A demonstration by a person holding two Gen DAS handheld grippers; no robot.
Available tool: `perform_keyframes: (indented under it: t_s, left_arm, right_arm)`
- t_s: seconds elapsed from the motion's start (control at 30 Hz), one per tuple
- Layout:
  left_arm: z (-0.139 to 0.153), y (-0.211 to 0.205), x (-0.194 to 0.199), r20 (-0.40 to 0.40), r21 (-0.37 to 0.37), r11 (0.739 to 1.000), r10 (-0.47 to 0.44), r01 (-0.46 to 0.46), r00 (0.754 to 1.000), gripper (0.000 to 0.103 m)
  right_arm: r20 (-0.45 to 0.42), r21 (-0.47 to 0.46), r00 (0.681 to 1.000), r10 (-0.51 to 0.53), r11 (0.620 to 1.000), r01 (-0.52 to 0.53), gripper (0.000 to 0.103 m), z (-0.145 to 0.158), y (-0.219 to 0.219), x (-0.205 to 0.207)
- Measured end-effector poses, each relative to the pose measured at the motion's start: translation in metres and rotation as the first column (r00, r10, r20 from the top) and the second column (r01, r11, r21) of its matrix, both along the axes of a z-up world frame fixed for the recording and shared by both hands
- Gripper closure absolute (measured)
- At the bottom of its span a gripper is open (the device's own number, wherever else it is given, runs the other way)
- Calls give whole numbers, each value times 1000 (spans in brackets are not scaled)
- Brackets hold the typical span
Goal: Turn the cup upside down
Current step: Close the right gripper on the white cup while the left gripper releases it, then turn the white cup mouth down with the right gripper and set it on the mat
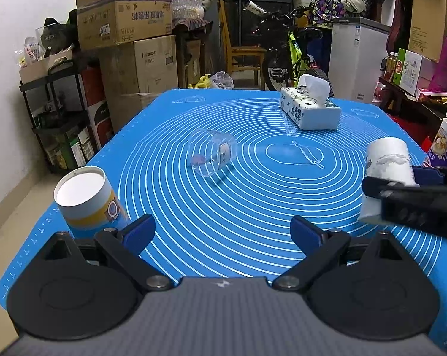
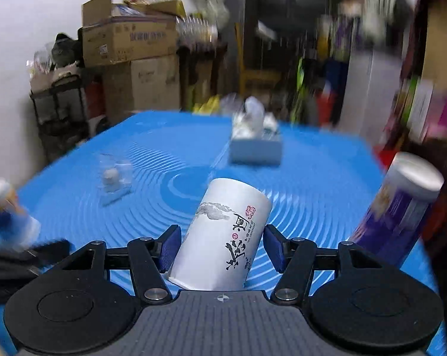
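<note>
A white paper cup [image 2: 223, 234] with black calligraphy sits between my right gripper's [image 2: 222, 247] blue pads [image 2: 170, 247], bottom end forward, rim toward the camera. The left pad seems to touch it; a small gap shows at the right pad. The cup also shows in the left wrist view [image 1: 383, 175], upside down and tilted above the blue mat [image 1: 238, 207], with the right gripper [image 1: 401, 190] around it. My left gripper [image 1: 223, 233] is open and empty, low over the mat's near edge. A clear plastic cup [image 1: 213, 155] lies on its side mid-mat.
A yellow and white canister [image 1: 90, 201] stands at the near left, a purple canister [image 2: 401, 210] at the right edge. A tissue box [image 1: 311, 109] sits at the far right of the mat. Boxes, shelves and a bicycle [image 1: 294, 53] crowd the room behind.
</note>
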State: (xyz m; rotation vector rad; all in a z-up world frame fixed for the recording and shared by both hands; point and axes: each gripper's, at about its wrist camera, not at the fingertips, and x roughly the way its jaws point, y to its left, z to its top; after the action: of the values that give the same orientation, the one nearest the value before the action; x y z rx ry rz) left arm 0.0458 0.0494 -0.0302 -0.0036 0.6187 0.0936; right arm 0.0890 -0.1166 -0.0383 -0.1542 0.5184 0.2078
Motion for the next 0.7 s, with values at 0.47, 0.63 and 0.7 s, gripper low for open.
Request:
perform_keyframes:
  t_s: [0.47, 0.63, 0.7]
  left_arm:
    - [-3, -8, -12, 9, 12, 1000, -28, 28, 1000, 6]
    - [-1, -15, -16, 6, 11, 999, -48, 48, 999, 6]
    - [1, -17, -19, 11, 12, 998, -56, 56, 998, 6]
  right_arm:
    - [-21, -48, 999, 42, 998, -43, 39, -5, -7, -41]
    - [-49, -5, 998, 44, 999, -45, 33, -4, -15, -42]
    - [-53, 10, 998, 43, 999, -43, 30, 0, -19, -47]
